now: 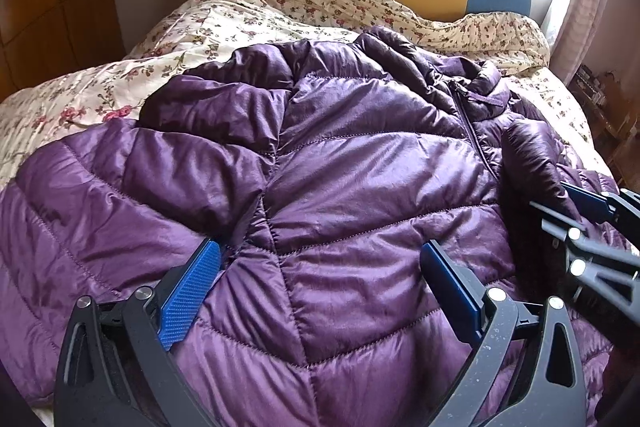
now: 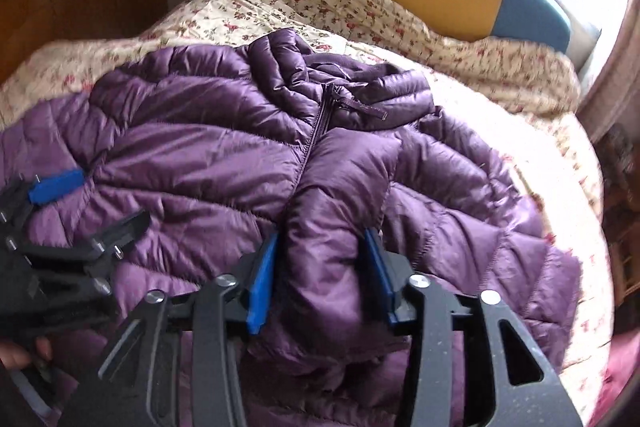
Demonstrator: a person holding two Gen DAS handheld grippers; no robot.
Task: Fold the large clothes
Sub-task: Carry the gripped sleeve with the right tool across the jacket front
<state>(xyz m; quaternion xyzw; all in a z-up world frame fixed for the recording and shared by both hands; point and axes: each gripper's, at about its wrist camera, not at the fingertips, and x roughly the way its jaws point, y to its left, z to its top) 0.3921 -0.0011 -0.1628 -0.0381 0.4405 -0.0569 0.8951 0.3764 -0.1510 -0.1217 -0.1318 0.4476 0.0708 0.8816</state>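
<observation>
Jacket point(image 1: 360, 167) lies collar-away on bed; right gripper point(image 2: 324, 275) clasps sleeve point(image 2: 340, 227), left gripper point(image 1: 320, 267) released.

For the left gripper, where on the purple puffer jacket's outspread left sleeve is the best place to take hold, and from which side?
Grip the left sleeve near its outer end, coming from above and the left. It lies flat and spread on the floral bedspread, with free edges to pinch. The left gripper hovers open over the jacket front; the right gripper already clasps the folded-in right sleeve.
</observation>
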